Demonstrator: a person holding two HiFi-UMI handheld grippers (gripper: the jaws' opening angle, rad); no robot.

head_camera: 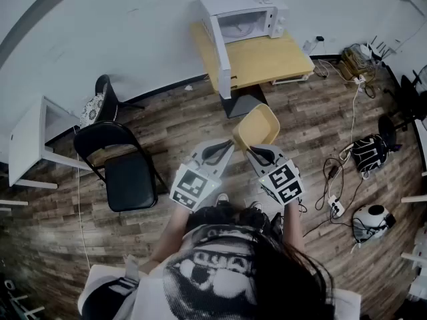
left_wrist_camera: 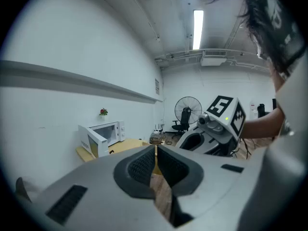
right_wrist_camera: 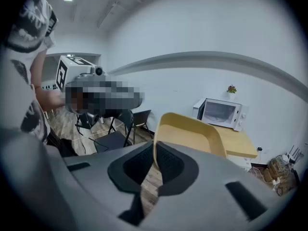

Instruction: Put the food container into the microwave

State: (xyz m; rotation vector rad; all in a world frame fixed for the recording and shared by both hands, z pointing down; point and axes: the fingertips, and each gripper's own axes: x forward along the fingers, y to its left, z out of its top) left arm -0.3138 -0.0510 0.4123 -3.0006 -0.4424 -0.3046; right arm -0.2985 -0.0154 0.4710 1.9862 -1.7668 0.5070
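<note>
A yellow food container hangs above the wood floor in front of me. My right gripper is shut on its near rim. In the right gripper view the container rises from between the pads. My left gripper is beside it, its tip at the container's left corner. Its jaws look shut, with only a thin yellow sliver in the slit between them; a pinch on it cannot be made out. Ahead, the white microwave stands on a yellow table with its door swung open. It also shows as the microwave and microwave.
A black folding chair stands to the left, with a white desk beyond it. Cables and a power strip lie on the floor at the right near bags. A standing fan is farther off.
</note>
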